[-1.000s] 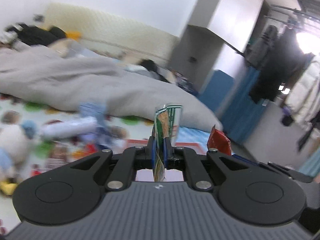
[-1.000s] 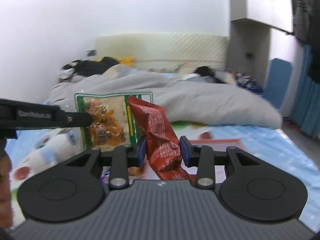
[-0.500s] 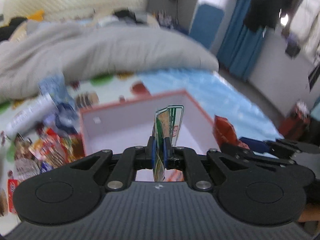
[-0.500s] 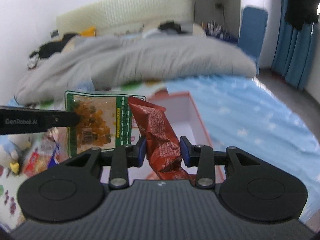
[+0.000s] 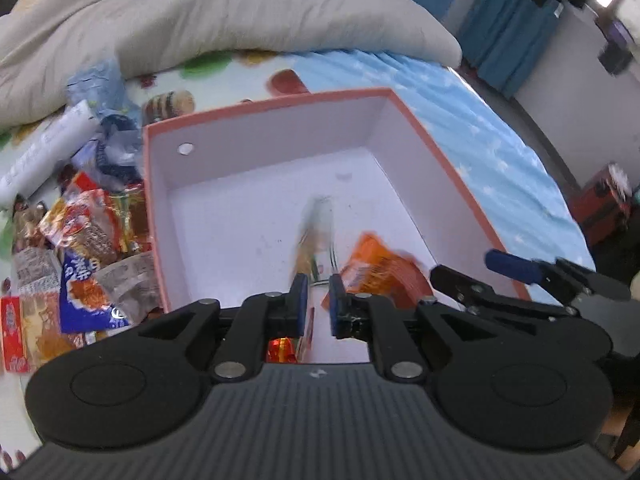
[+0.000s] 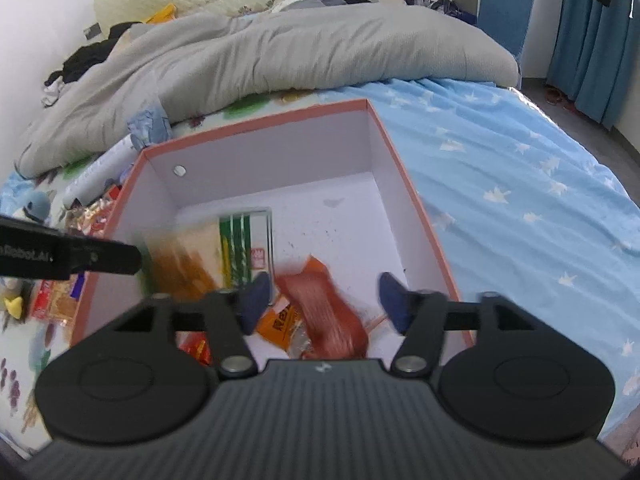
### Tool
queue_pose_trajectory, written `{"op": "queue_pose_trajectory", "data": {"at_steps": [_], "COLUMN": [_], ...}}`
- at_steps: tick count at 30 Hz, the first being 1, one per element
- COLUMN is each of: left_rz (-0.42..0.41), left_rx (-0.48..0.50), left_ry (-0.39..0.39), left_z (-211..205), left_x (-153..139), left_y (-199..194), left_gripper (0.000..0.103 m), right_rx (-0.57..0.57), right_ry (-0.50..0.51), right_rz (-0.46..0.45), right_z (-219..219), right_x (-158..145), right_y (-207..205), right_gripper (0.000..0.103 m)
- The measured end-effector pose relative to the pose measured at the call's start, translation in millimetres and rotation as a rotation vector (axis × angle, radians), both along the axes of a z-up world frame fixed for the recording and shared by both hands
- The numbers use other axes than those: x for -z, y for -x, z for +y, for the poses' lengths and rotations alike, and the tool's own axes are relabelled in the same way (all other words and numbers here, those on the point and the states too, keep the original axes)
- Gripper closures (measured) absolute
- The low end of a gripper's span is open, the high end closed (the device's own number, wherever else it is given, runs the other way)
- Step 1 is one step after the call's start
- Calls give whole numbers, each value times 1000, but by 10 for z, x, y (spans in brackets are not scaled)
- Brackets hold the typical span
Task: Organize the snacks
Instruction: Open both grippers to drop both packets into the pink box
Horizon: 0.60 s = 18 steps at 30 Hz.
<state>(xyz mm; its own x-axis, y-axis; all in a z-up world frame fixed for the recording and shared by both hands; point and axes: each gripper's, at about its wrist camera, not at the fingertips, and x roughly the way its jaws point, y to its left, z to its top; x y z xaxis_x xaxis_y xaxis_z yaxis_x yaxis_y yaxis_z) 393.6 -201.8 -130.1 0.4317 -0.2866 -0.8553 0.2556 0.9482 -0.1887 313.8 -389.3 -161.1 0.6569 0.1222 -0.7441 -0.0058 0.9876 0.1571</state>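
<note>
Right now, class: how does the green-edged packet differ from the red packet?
The green-edged packet is flat, with a see-through window showing orange pieces; the red packet is opaque and crumpled. The green-edged packet sits ahead of the left claw, the red packet between the right claw's wide-apart fingers. Both are blurred over the pink-rimmed box, neither pinched.

Ahead of the left gripper, the box floor lies mostly bare up to the far wall. The green packet and red packet block the near floor under both grippers. Left of the box, loose snacks crowd the bed; the right side is open sheet.
</note>
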Motion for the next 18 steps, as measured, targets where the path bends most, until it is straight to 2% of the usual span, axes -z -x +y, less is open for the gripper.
{"op": "queue_pose_trajectory", "data": {"at_steps": [2,10,18], "left_rz": [-27,-135,-271], "left_rx": [-5,25,39], "left_ry": [0,44,88], "left_z": [23,29,328], "left_x": [-75,-547,-925], "left_y": [25,281,730], "left_gripper": [83,83,83], "right_rx": [13,15,-17], "right_ry": [-5,-19,-22], "right_rz": [-20,-154,-296], "right_z": [-29,-20,224], "right_x": [-65,-517,-892], "right_y": [25,215,570], "right_gripper": [37,37,37]}}
